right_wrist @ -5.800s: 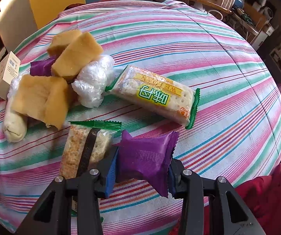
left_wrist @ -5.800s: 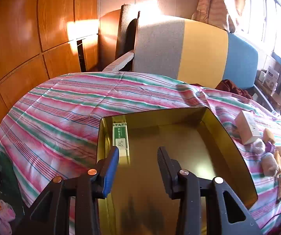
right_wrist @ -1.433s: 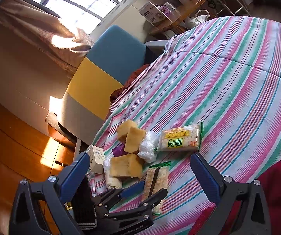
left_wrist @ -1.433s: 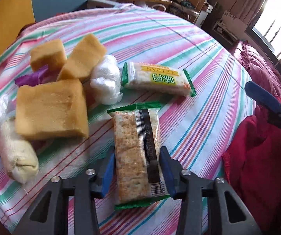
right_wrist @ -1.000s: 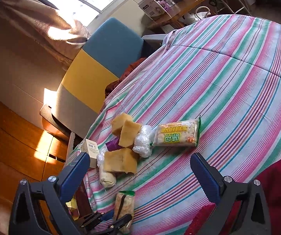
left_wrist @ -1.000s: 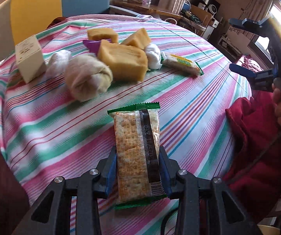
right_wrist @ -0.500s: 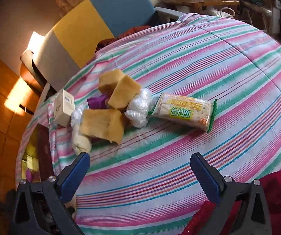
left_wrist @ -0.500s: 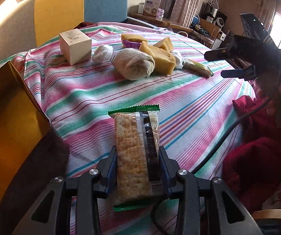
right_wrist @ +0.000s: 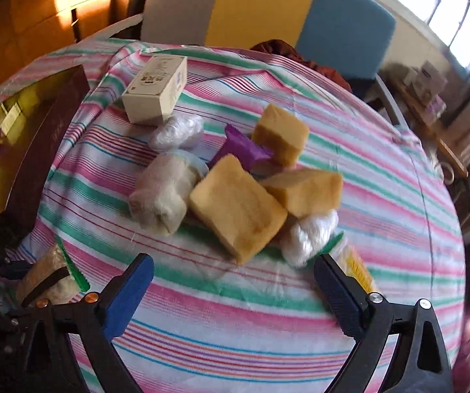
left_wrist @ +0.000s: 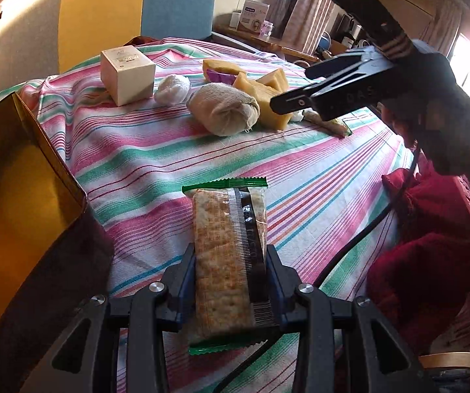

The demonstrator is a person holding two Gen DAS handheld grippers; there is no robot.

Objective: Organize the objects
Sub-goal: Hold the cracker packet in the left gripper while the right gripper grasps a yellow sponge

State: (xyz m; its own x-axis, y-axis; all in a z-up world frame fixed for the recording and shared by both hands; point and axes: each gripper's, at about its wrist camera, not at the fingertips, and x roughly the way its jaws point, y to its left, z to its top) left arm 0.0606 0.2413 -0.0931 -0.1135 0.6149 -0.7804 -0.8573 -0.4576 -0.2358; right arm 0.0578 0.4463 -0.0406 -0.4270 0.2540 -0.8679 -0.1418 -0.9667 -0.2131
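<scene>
Left gripper [left_wrist: 231,281]: jaws closed on the crackers [left_wrist: 228,255], gripped across the pack's width, which projects forward clear of the cloth [left_wrist: 156,150]. The box [left_wrist: 22,196] stands just left of it, open side up, presumably the destination. Right gripper [right_wrist: 235,281]: jaws wide apart, empty, hovering over the cloth. Directly ahead lies the pile: a sponge [right_wrist: 235,209], a sock [right_wrist: 159,193], and beyond them a carton [right_wrist: 156,88], apparently awaiting collection.
</scene>
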